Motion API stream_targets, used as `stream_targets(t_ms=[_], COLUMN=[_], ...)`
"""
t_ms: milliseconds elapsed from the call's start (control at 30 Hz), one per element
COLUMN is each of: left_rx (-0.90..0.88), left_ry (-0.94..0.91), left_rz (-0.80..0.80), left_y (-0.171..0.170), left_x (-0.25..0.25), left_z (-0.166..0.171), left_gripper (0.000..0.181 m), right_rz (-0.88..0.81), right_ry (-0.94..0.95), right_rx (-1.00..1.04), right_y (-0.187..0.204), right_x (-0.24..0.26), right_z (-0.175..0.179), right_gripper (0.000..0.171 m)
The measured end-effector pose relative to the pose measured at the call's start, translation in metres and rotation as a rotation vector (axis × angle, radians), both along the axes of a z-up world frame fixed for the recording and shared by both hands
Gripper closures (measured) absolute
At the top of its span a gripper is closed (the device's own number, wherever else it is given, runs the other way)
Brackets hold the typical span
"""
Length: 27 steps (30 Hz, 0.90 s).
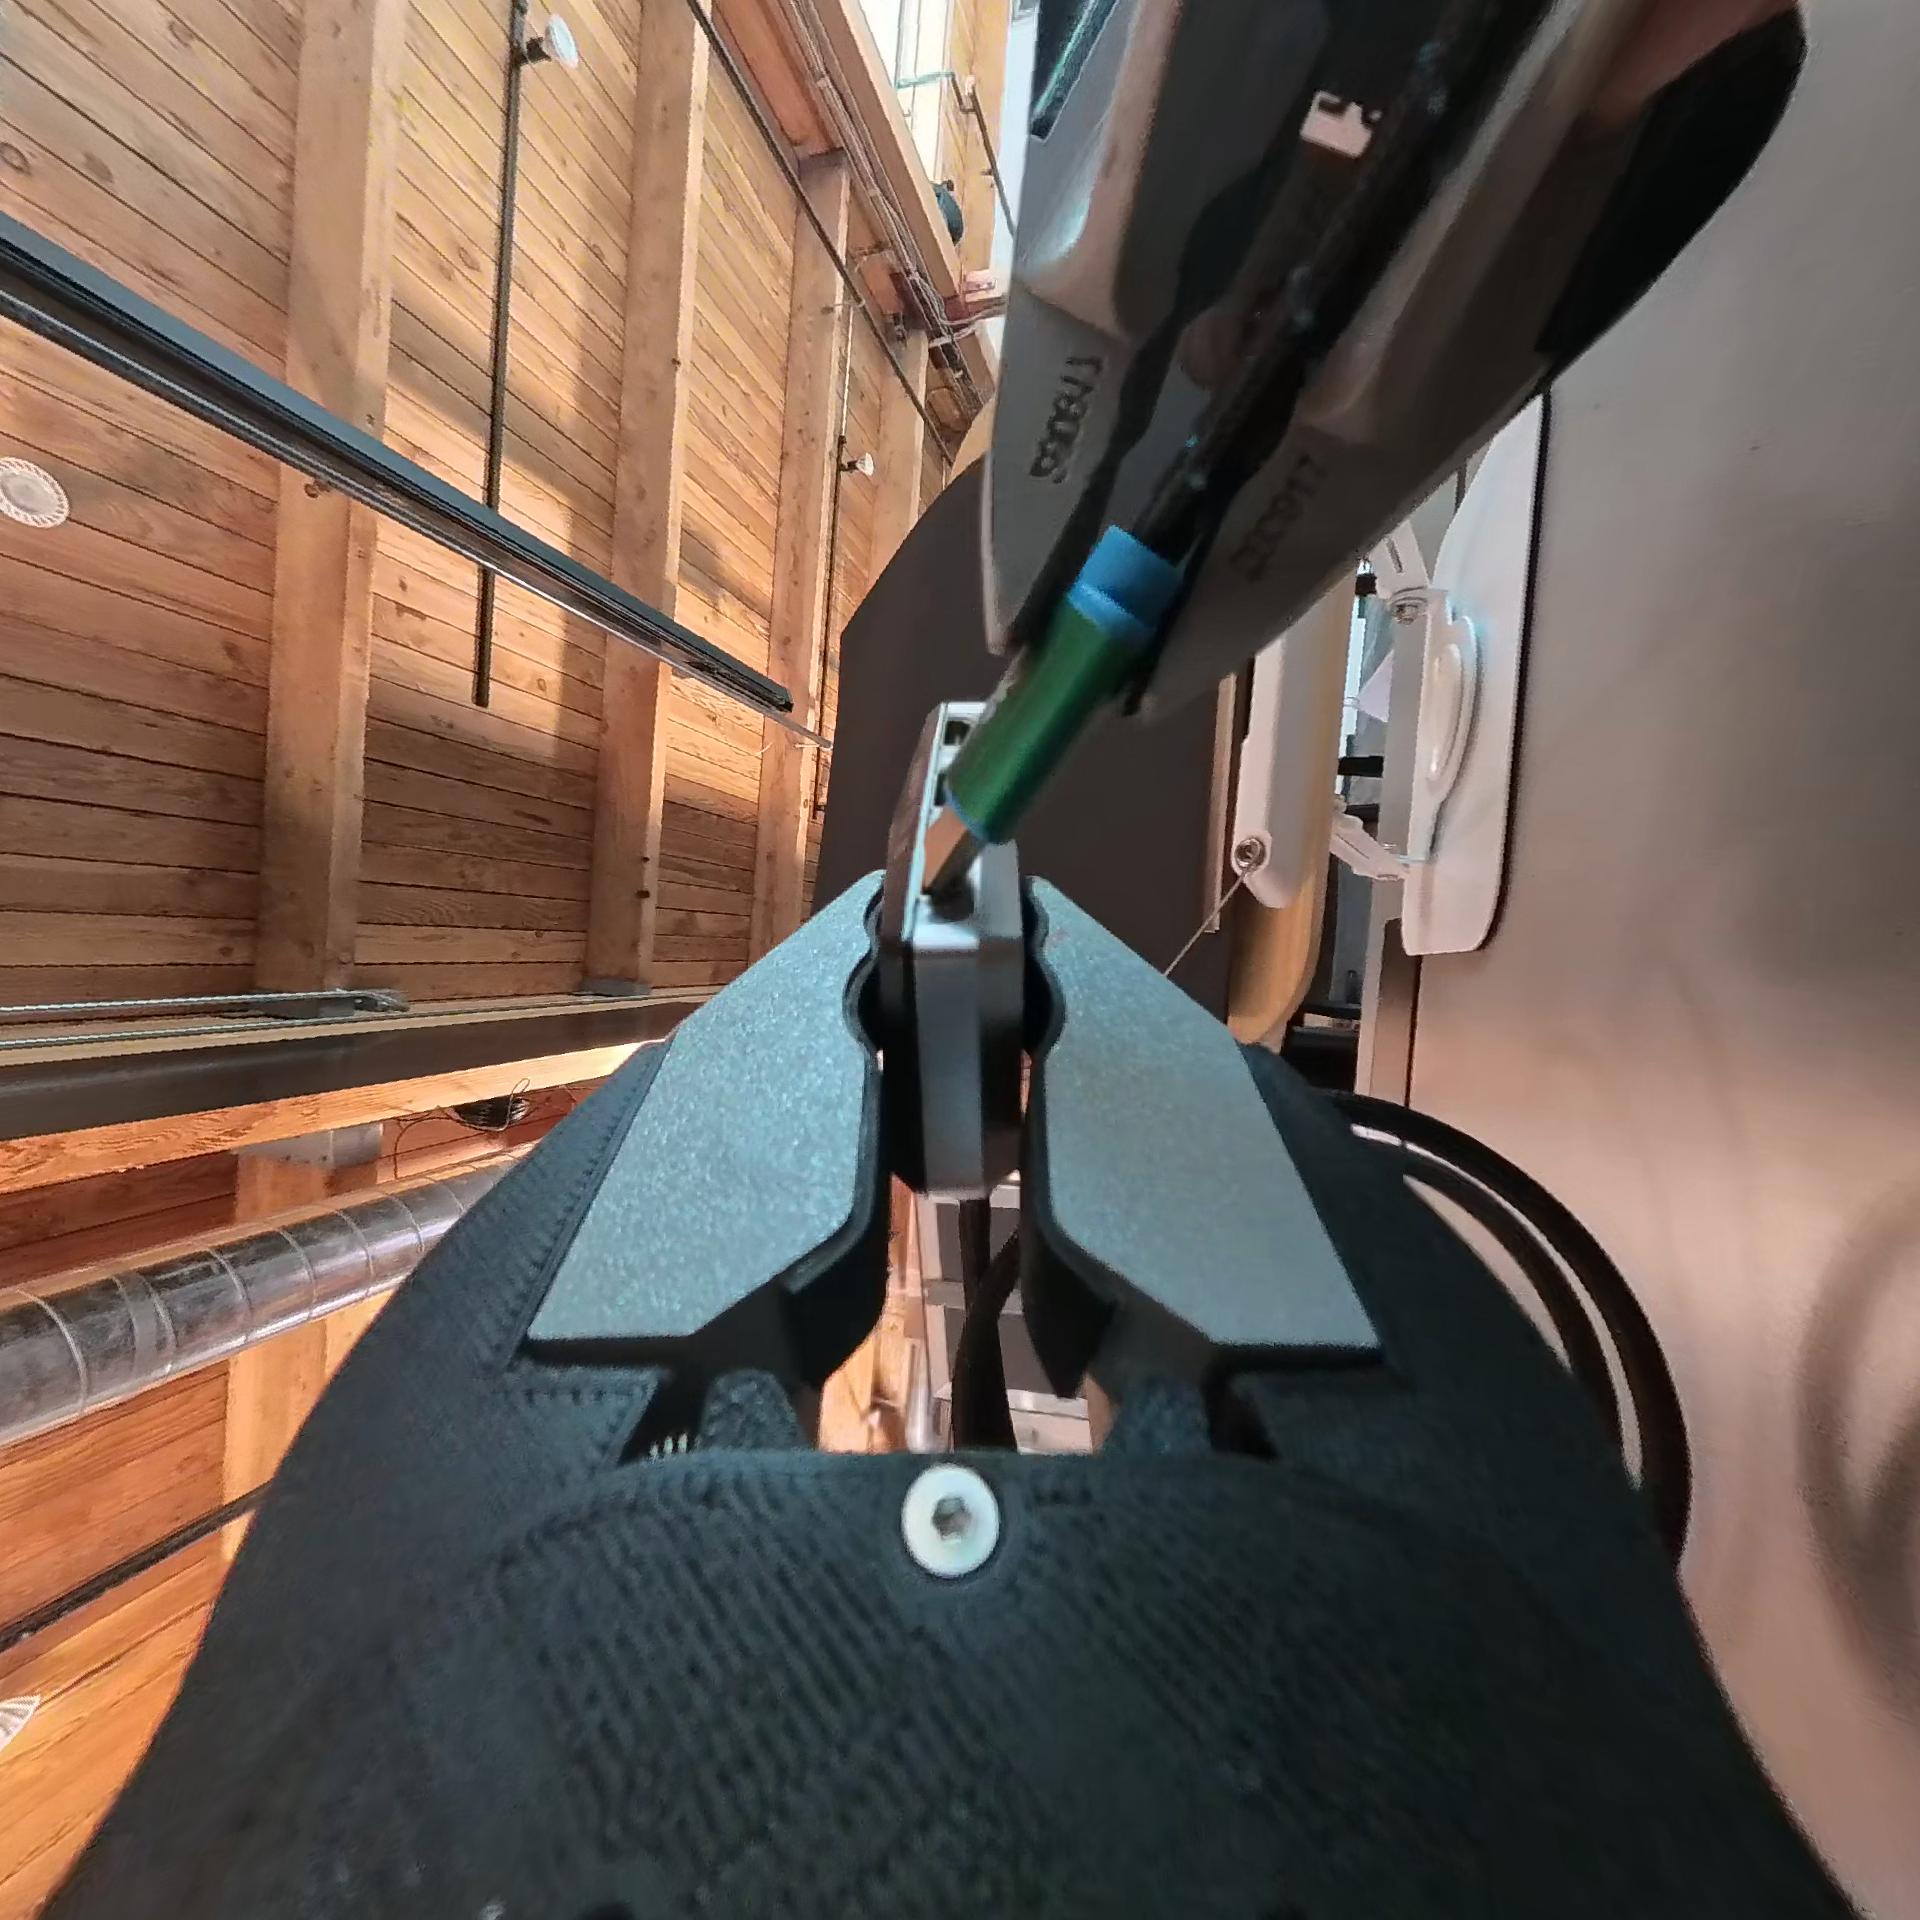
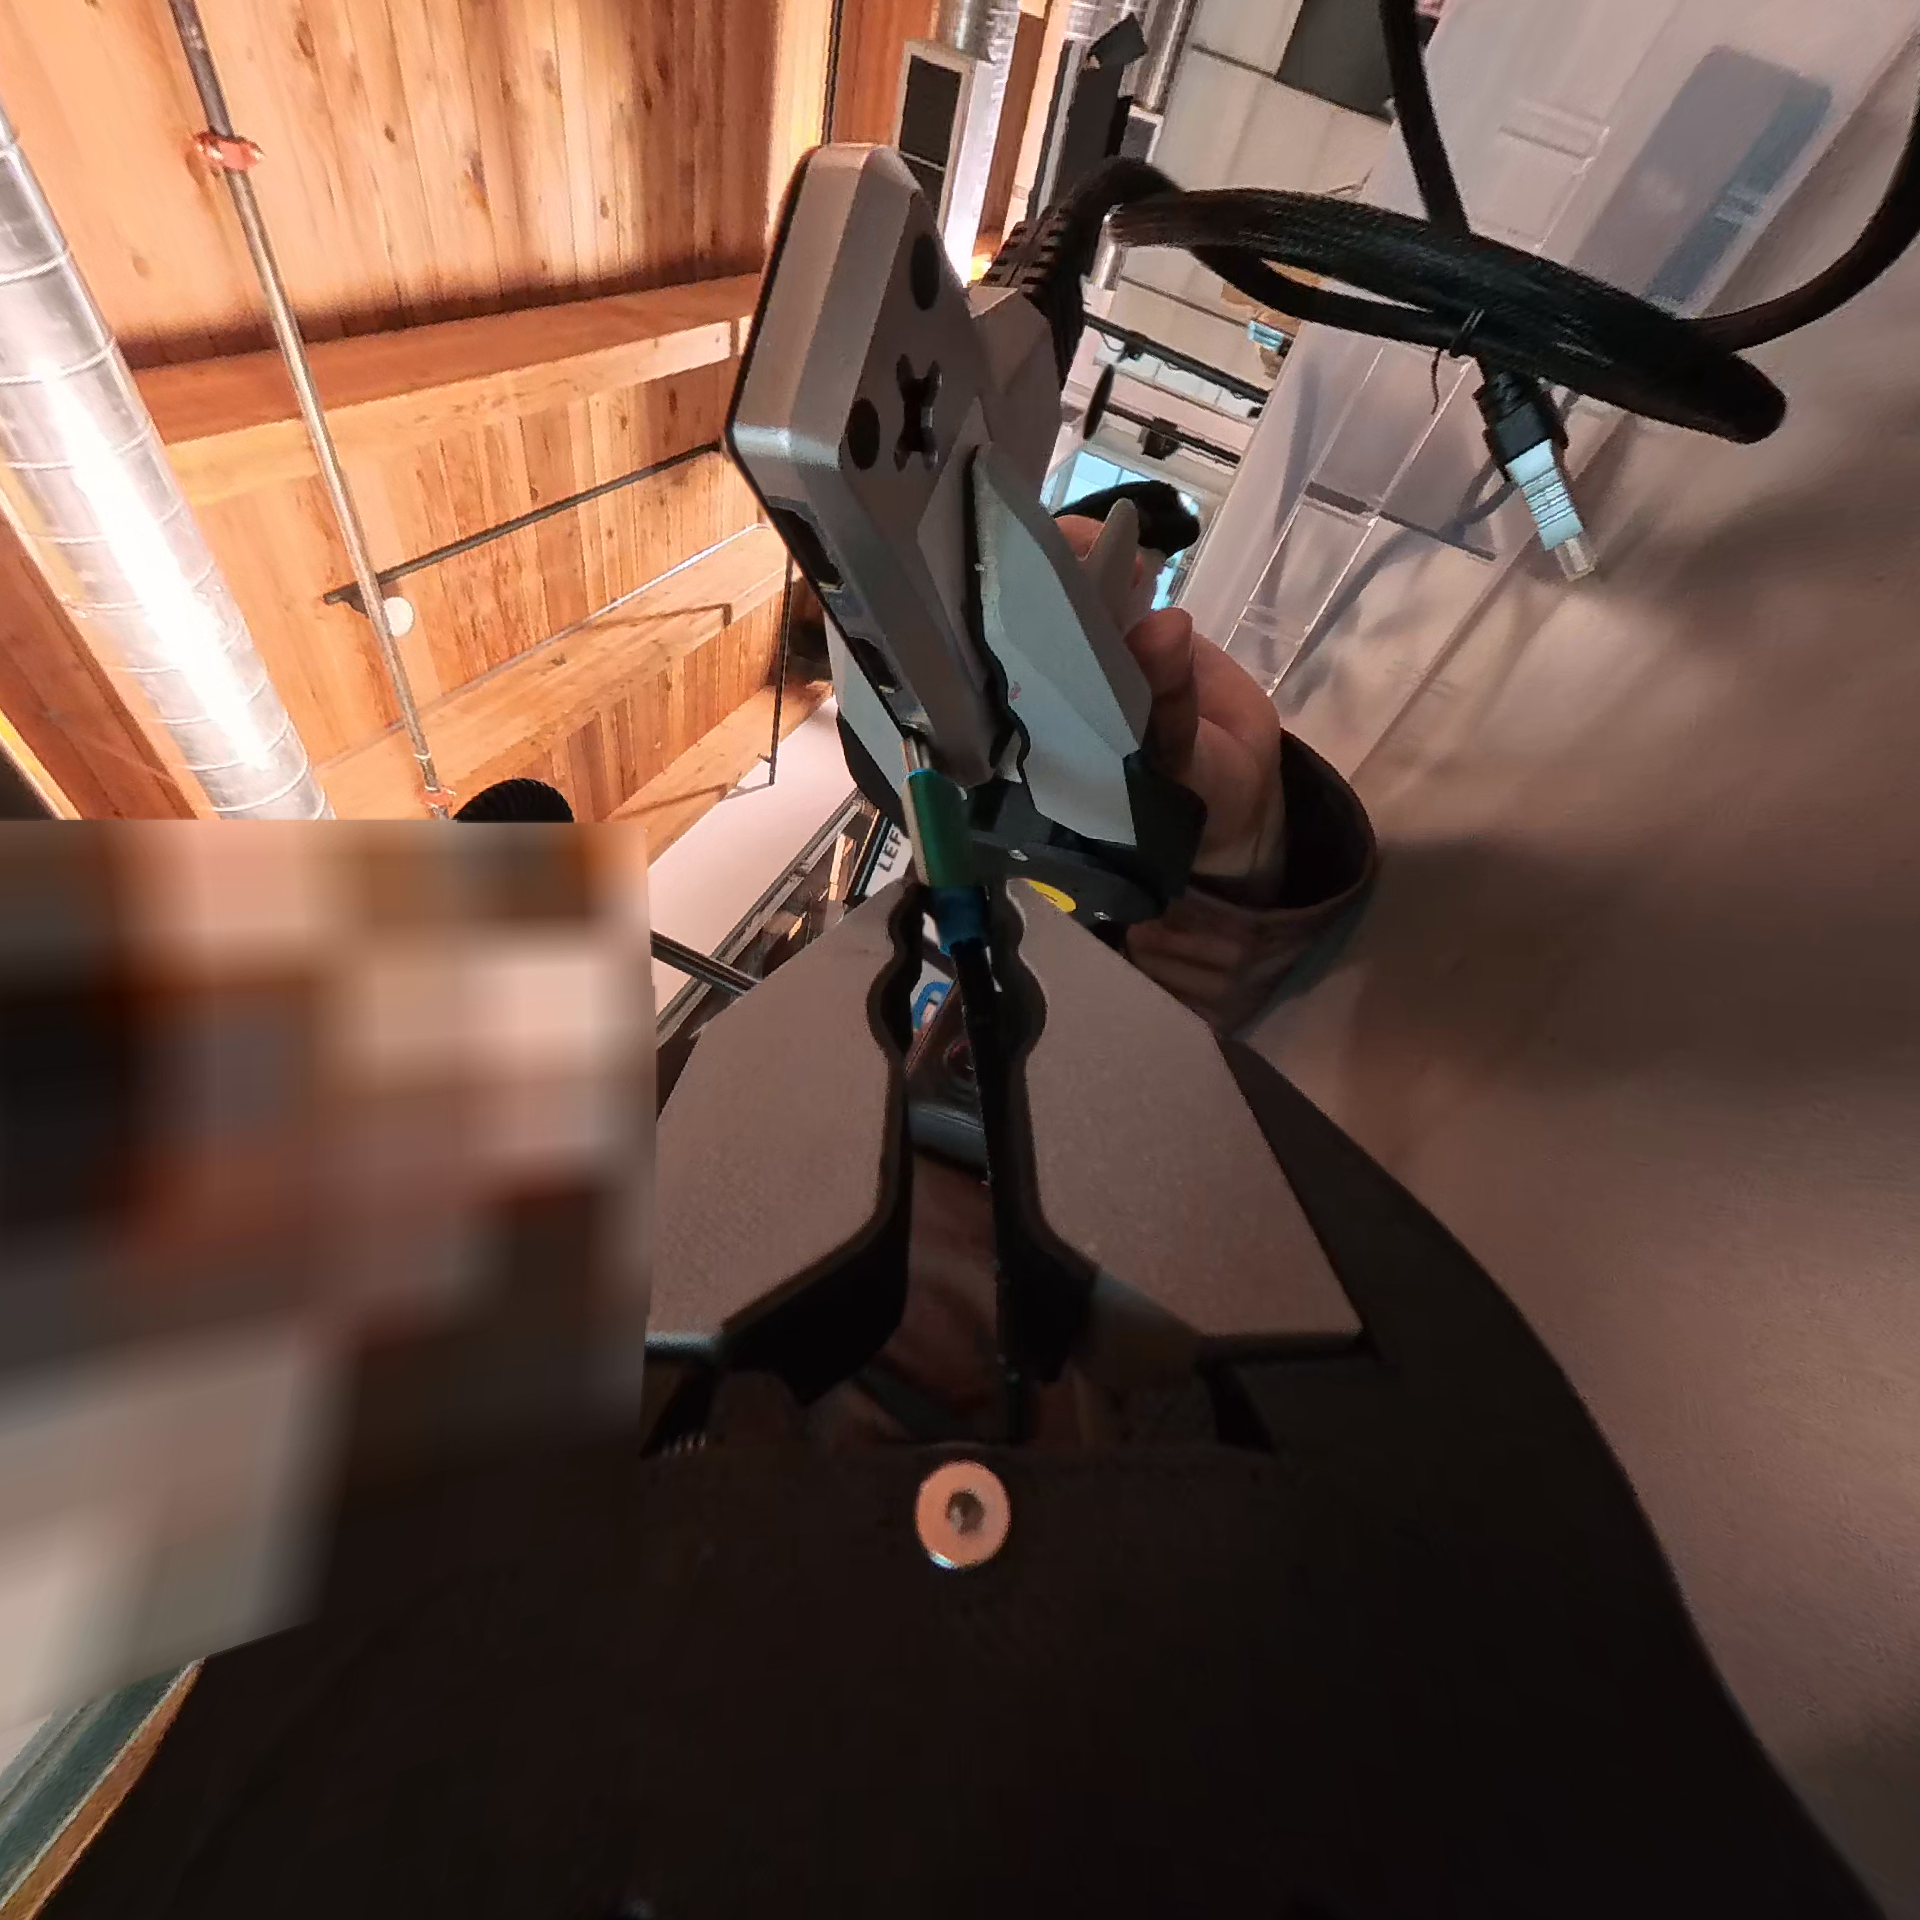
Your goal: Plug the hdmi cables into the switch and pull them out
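Note:
My left gripper (image 1: 956,920) is shut on the grey HDMI switch (image 1: 951,997) and holds it up edge-on. In the right wrist view the switch (image 2: 873,416) shows its flat face and a row of side ports. My right gripper (image 2: 961,925) is shut on a black HDMI cable (image 2: 987,1091) just behind its green connector (image 2: 935,826), which has a blue collar. In the left wrist view the right gripper (image 1: 1112,649) comes in from the top right, and the green connector's (image 1: 1039,727) metal tip sits in the switch port closest to my left fingers.
A bundle of black braided cables (image 2: 1403,270) loops from the switch's far end, with a loose plug (image 2: 1548,488) hanging from it. A hand (image 2: 1205,707) holds the left gripper. Wooden ceiling boards, a metal duct (image 2: 125,540) and a pale wall fill the background.

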<state>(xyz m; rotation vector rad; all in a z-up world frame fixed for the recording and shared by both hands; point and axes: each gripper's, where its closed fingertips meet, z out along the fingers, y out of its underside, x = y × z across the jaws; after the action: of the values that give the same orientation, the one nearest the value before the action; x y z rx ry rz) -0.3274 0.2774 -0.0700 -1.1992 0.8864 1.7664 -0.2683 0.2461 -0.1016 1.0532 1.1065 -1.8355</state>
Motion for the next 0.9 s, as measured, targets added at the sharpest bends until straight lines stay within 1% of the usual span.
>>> stream_targets(t_ms=[33,300,400,633,900], left_rx=[-0.002,-0.005,0.0,-0.018,-0.087], left_ry=[0.005,0.05,0.038,0.081,0.144], left_rz=[0.004,0.007,-0.001,0.038,0.063], left_y=[0.0,0.001,0.001,0.003,0.003], left_x=[0.0,0.002,0.003,0.001,-0.001], left_z=[0.0,0.001,0.001,-0.001,-0.015], left_gripper=[0.162,0.162,0.162,0.162,0.162], right_rz=[-0.003,0.0,0.002,-0.012,-0.02], right_ry=[-0.004,-0.009,-0.008,-0.04,-0.104], right_rx=[0.001,-0.016,-0.019,-0.021,0.039], right_y=[0.001,0.002,0.001,0.004,0.004], right_x=[0.0,0.0,0.0,-0.002,-0.003], right_z=[-0.001,0.001,0.001,-0.003,-0.017], right_gripper=[0.162,0.162,0.162,0.162,0.162])
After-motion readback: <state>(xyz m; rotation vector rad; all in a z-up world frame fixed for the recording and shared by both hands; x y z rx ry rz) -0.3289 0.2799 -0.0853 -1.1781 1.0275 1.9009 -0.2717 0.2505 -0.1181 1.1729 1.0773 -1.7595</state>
